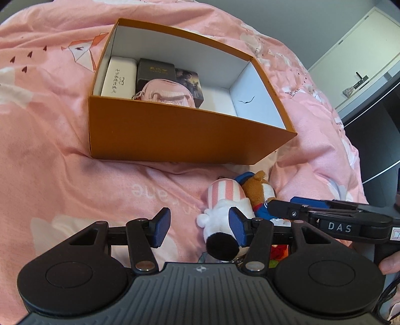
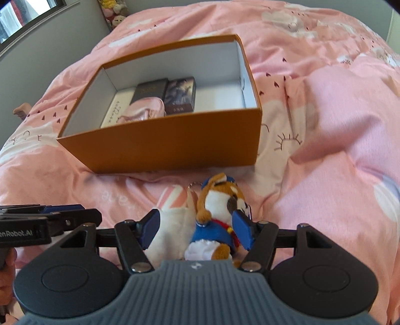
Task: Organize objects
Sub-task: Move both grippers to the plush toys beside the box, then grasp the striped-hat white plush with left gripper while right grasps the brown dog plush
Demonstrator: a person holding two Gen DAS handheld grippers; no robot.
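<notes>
An open orange box (image 1: pixel 175 135) (image 2: pixel 162 147) sits on the pink bed. Inside lie a white case (image 1: pixel 117 77), a dark box (image 1: pixel 155 71), a picture box (image 2: pixel 181 95) and a pink pouch (image 1: pixel 167 96). In front of the box lie a pink-striped white plush (image 1: pixel 225 200) (image 2: pixel 175 225) and a brown dog plush in blue (image 1: pixel 260 192) (image 2: pixel 215 215). My left gripper (image 1: pixel 200 227) is open, its right pad against the striped plush. My right gripper (image 2: pixel 197 231) is open around both plushes; it shows in the left wrist view (image 1: pixel 280 208).
The pink quilt (image 2: pixel 325 125) covers the whole bed in soft folds. A white cabinet (image 1: pixel 355 57) stands past the bed's right side. Plush toys (image 2: pixel 115 15) sit by the far wall.
</notes>
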